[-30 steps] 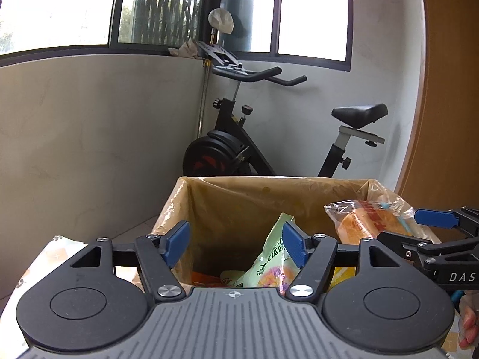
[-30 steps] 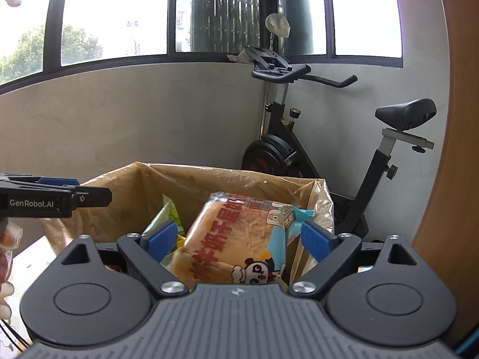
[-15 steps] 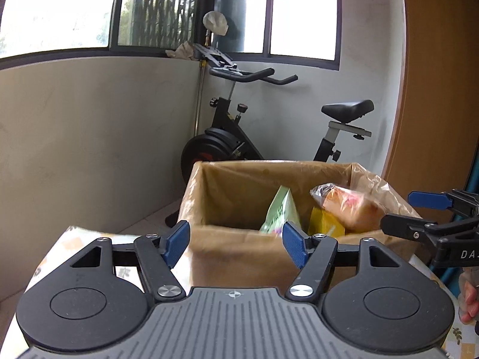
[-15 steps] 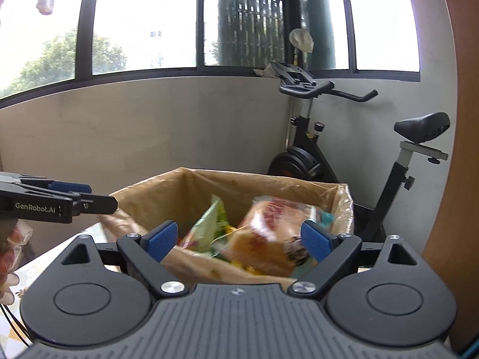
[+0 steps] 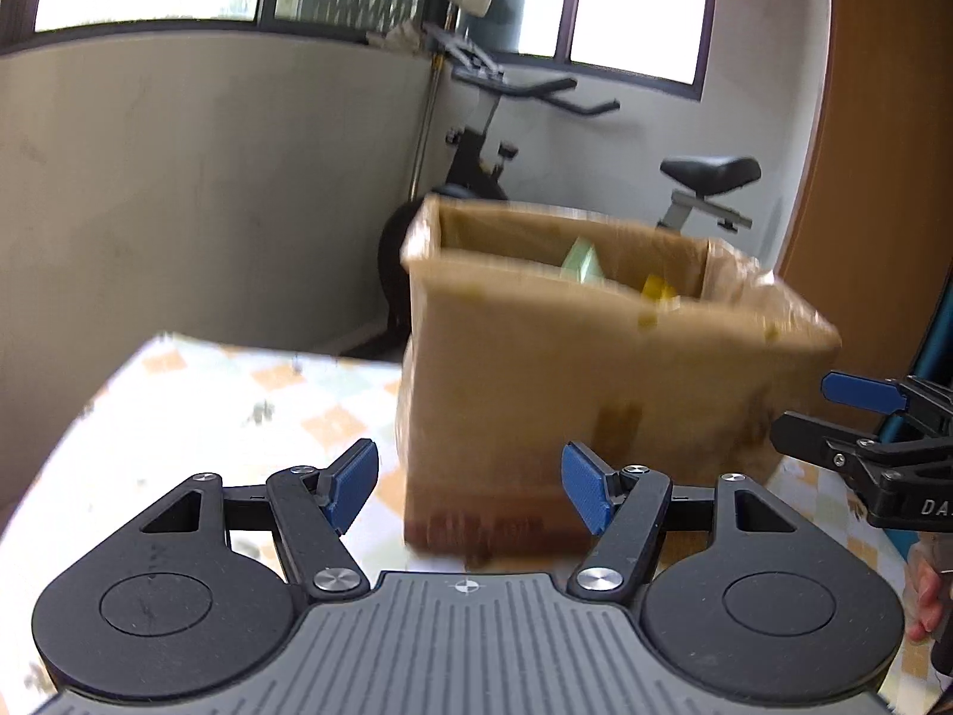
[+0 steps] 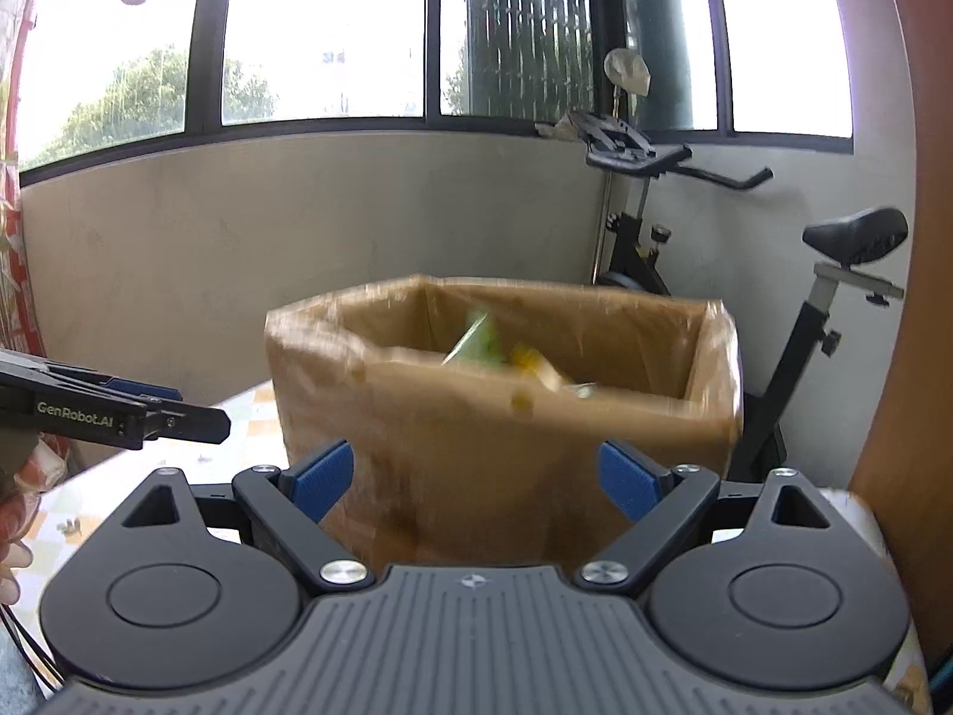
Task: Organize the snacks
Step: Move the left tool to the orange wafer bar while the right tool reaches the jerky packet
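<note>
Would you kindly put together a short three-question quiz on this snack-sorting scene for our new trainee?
1. True or false: the left hand-held gripper is clamped on a snack packet.
2. Multiple choice: the open brown cardboard box stands on A) the floor, B) the pale checked tablecloth, C) the black exercise bike.
3. Fill in: the tip of a ____ snack packet pokes up inside the box beside a yellow packet.

Key
1. False: its jaws stand apart with nothing between the pads. The right hand-held gripper is empty too.
2. B.
3. Green.
</note>
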The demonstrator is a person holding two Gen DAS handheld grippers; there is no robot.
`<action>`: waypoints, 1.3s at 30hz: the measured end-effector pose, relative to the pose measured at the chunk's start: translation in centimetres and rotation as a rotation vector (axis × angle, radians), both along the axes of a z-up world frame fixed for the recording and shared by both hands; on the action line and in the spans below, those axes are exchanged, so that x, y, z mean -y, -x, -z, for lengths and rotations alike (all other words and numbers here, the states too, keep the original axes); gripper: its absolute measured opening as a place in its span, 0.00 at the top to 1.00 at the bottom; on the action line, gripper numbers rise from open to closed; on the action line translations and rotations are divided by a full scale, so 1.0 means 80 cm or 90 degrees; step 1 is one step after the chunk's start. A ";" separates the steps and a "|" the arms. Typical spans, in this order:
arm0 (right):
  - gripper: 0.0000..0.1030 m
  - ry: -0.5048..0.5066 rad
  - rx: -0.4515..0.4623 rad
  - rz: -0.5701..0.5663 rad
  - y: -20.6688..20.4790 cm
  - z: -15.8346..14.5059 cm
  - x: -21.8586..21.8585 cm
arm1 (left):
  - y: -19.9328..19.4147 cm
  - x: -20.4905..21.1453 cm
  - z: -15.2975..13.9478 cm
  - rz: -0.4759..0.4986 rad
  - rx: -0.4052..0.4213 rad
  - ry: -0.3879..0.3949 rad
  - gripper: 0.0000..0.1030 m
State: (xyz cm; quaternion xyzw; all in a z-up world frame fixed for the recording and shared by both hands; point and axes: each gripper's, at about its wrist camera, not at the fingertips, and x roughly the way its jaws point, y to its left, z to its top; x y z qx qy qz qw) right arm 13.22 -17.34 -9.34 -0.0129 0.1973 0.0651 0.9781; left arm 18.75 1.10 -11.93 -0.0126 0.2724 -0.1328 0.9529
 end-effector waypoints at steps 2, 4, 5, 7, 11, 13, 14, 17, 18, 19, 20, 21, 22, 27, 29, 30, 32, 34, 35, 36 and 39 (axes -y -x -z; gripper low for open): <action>0.11 -0.002 -0.012 0.007 0.007 0.014 -0.001 | 0.007 0.000 0.015 0.000 -0.020 0.006 0.31; 0.11 0.000 -0.027 0.014 0.014 0.028 -0.002 | 0.013 0.001 0.031 0.002 -0.042 0.010 0.31; 0.11 0.000 -0.035 0.016 0.017 0.036 -0.001 | 0.015 0.002 0.039 0.003 -0.053 0.010 0.31; 0.11 -0.003 -0.053 0.025 0.022 0.050 0.000 | 0.021 0.006 0.053 0.008 -0.075 0.011 0.31; 0.11 -0.024 -0.086 0.054 0.033 0.075 0.007 | 0.036 0.017 0.083 0.025 -0.122 0.018 0.31; 0.11 -0.028 -0.101 0.067 0.040 0.087 0.009 | 0.042 0.024 0.098 0.037 -0.148 0.019 0.31; 0.11 -0.026 -0.108 0.072 0.043 0.092 0.010 | 0.046 0.028 0.106 0.042 -0.163 0.021 0.31; 0.11 -0.022 -0.125 0.088 0.051 0.104 0.014 | 0.050 0.039 0.124 0.063 -0.198 0.017 0.32; 0.11 -0.021 -0.131 0.092 0.053 0.107 0.017 | 0.051 0.042 0.128 0.067 -0.204 0.011 0.32; 0.12 -0.019 -0.137 0.095 0.056 0.111 0.019 | 0.049 0.045 0.133 0.070 -0.211 0.005 0.32; 0.12 -0.014 -0.143 0.096 0.058 0.114 0.021 | 0.046 0.047 0.137 0.073 -0.221 0.001 0.31; 0.12 -0.009 -0.149 0.097 0.061 0.118 0.023 | 0.044 0.049 0.141 0.075 -0.231 -0.004 0.31; 0.12 -0.004 -0.157 0.098 0.062 0.122 0.025 | 0.043 0.051 0.145 0.072 -0.236 -0.014 0.31; 0.14 -0.009 -0.202 0.101 0.057 0.139 0.033 | 0.037 0.057 0.162 0.076 -0.257 -0.022 0.30; 0.15 -0.019 -0.221 0.094 0.051 0.145 0.033 | 0.037 0.057 0.164 0.073 -0.255 -0.022 0.29; 0.15 -0.021 -0.229 0.087 0.048 0.148 0.033 | 0.039 0.056 0.164 0.071 -0.253 -0.020 0.30; 0.17 -0.020 -0.238 0.085 0.043 0.152 0.031 | 0.042 0.054 0.162 0.062 -0.244 -0.021 0.34; 0.20 -0.023 -0.249 0.087 0.033 0.156 0.032 | 0.042 0.052 0.163 0.049 -0.238 -0.020 0.40; 0.20 -0.024 -0.254 0.090 0.028 0.159 0.033 | 0.041 0.050 0.163 0.043 -0.238 -0.017 0.42; 0.23 -0.023 -0.258 0.095 0.023 0.161 0.032 | 0.041 0.048 0.164 0.040 -0.237 -0.013 0.43; 0.31 -0.024 -0.278 0.107 0.008 0.168 0.033 | 0.041 0.046 0.162 0.040 -0.233 -0.012 0.45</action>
